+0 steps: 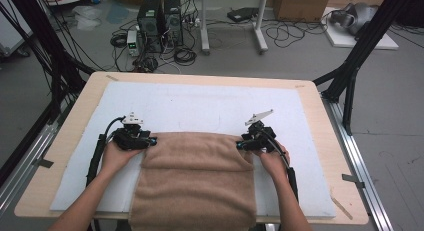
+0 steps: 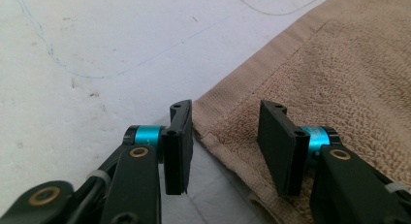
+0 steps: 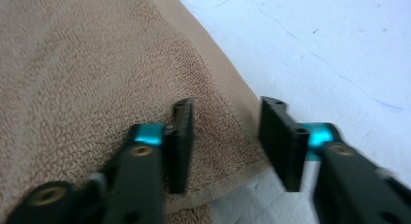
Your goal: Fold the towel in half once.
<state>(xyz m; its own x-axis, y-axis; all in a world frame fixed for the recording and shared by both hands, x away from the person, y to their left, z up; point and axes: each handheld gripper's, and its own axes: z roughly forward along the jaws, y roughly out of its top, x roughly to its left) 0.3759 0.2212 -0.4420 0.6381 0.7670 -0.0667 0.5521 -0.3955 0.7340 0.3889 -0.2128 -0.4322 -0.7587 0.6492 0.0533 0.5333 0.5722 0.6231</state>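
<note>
Wooden table (image 1: 70,121) carries a white foam mat (image 1: 200,103); on the mat I see a tan terry towel (image 1: 197,183), folded, its near end hanging over the table's front edge. My left gripper (image 1: 154,140) sits at the towel's far left corner, jaws parted to a middling gap — that hemmed corner (image 2: 213,129) lies between them, unpinched. My right gripper (image 1: 239,145) mirrors it at the far right corner (image 3: 228,151), jaws likewise apart and astride the edge, nothing clamped.
</note>
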